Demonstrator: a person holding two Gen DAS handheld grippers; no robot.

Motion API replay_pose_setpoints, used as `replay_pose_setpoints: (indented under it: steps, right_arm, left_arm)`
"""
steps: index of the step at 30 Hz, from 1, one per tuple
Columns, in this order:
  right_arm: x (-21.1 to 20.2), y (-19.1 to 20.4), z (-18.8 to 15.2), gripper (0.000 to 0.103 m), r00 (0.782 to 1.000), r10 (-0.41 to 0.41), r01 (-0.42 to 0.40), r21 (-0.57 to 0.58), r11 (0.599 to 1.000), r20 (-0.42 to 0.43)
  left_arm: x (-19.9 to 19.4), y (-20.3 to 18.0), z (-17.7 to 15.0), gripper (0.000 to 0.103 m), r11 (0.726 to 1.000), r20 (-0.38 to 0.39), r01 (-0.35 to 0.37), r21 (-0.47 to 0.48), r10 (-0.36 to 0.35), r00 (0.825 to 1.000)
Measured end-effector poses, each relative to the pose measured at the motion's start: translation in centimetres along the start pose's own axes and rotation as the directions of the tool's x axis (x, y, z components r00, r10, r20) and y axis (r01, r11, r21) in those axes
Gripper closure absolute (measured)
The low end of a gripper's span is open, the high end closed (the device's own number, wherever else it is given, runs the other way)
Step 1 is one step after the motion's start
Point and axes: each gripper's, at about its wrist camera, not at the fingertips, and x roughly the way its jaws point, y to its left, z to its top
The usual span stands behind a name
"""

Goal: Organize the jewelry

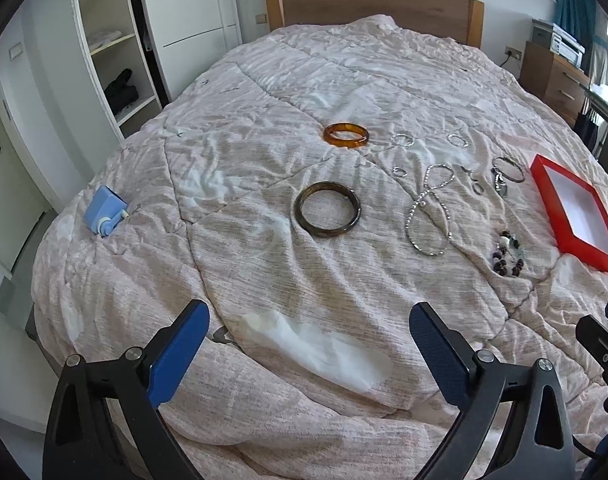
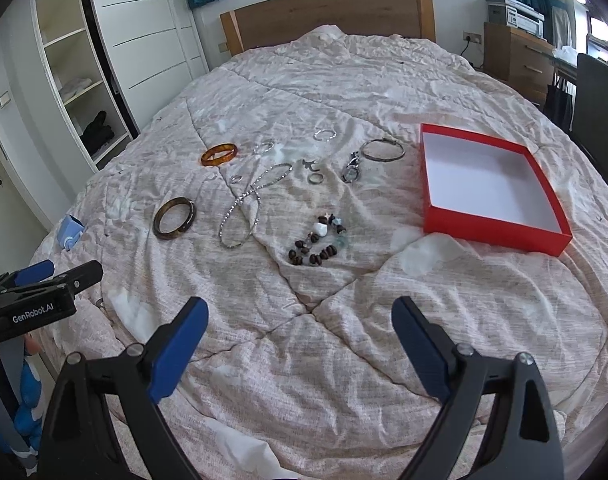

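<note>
Nearest to me, both tools hang low over the foot of a bed covered in a rumpled pink quilt point(image 2: 383, 320). My left gripper point(image 1: 307, 354) has its blue pads spread wide with nothing between them. My right gripper point(image 2: 300, 344) is just as wide and just as empty. Neither touches the fabric or any jewelry, so I judge the sorting has not begun.

A little farther up the quilt, the jewelry lies scattered flat, each piece apart from the others, probably laid out so each can be picked singly. Closest to the right gripper is a beaded bracelet point(image 2: 317, 242) of dark and pale beads. To its left lies a long silver chain point(image 2: 248, 208), looped over itself, and left again a dark brown bangle point(image 2: 174, 218).

Beyond those sit an amber bangle point(image 2: 219, 154), a small ring point(image 2: 315, 178), a watch-like metal piece point(image 2: 351, 170), a thin silver bangle point(image 2: 383, 149) and a few small silver hoops too fine to name surely.

To the right of the spread rests an open red box point(image 2: 435, 200) with a bare white inside, which I take to be where the pieces belong. It sits on my right side, so the right gripper suits the carrying.

At the bed's left edge lies a small blue gadget point(image 1: 106, 216). Farthest off stands the wooden headboard point(image 2: 327, 20).
</note>
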Motion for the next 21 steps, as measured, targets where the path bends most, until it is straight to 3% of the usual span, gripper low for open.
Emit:
replay_pose_setpoints:
  steps: [6,21]
  right_arm:
    - [1.0,0.4,0.4,0.012,1.000,0.012,-0.012,-0.006,1.000,-0.020]
    - [0.4,0.6,0.2,0.016,1.000,0.008,-0.009,-0.027,1.000,-0.022]
  left_arm:
    - [1.1,0.2,0.4,0.011,1.000,-0.020,0.002,-0.003,-0.002,1.000]
    - [0.0,0.2,0.4,0.012,1.000,-0.005,-0.001,-0.011,0.001,1.000]
